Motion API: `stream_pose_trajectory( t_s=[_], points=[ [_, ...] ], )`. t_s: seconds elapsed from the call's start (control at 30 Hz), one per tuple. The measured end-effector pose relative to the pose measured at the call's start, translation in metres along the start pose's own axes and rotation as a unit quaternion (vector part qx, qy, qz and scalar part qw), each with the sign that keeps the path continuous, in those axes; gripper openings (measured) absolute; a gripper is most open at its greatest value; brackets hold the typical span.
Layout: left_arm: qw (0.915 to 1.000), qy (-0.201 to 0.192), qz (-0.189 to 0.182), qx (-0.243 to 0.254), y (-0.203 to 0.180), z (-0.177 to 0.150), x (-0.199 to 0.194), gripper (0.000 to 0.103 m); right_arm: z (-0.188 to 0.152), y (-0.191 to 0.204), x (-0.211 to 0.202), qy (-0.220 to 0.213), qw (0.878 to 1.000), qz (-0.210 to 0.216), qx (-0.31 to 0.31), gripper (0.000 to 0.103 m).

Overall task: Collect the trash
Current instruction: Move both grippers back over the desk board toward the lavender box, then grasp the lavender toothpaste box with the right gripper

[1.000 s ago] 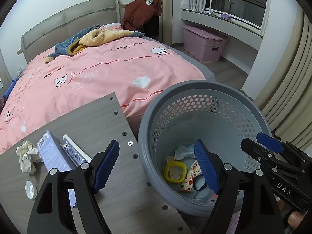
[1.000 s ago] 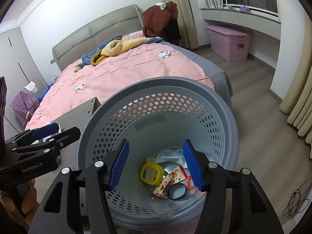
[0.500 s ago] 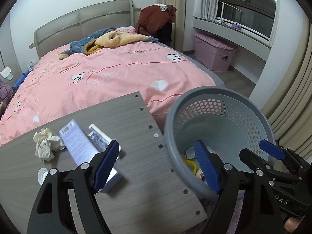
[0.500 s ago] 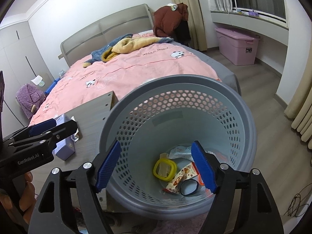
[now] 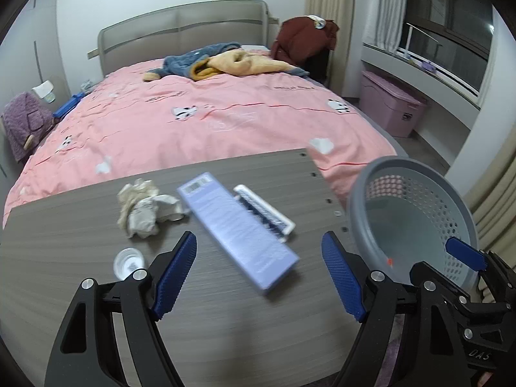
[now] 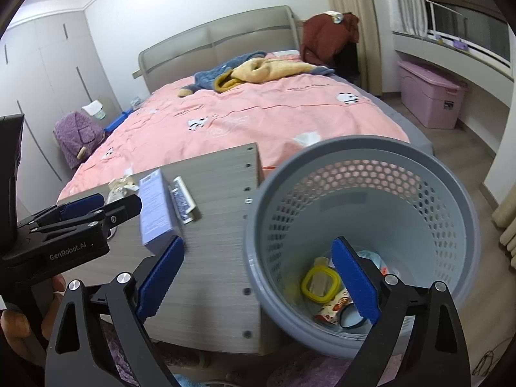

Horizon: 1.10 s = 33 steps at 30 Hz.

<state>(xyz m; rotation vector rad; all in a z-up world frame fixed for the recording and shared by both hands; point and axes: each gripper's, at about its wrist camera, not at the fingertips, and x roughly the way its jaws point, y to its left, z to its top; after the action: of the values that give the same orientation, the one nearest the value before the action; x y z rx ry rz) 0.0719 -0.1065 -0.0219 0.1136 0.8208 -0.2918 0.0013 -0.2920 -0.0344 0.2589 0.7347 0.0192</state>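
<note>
My left gripper [image 5: 258,267] hangs spread and empty, low centre, over the purple box [image 5: 237,225] and crumpled paper [image 5: 145,208] on the table [image 5: 64,225]. Right gripper [image 6: 258,277], jaws just widening, empty; basket [image 6: 364,167] right of frame.

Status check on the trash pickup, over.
Left gripper open, empty, over the table. Right gripper just opened wide, empty. Box, crumpled paper, cap still out; bin unobstructed.
</note>
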Motion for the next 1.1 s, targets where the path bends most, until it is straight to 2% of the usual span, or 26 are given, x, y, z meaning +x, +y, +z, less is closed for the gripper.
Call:
stream_pose_trajectory(
  t_s=[0.4,0.63,1.1],
  points=[
    [0.9958,-0.003,0.073,-0.056,0.084,-0.015,-0.009,0.076,0.010,0.059,0.023,0.010,0.998,0.030,-0.051,0.096],
    [0.9926,0.005,0.089,-0.082,0.118,-0.024,-0.010,0.076,0.016,0.084,0.037,0.018,0.996,0.039,-0.076,0.097],
    [0.9887,0.014,0.105,-0.107,0.154,-0.034,-0.002,0.076,0.033,0.126,0.093,0.045,0.989,0.023,-0.135,0.097]
  ],
)
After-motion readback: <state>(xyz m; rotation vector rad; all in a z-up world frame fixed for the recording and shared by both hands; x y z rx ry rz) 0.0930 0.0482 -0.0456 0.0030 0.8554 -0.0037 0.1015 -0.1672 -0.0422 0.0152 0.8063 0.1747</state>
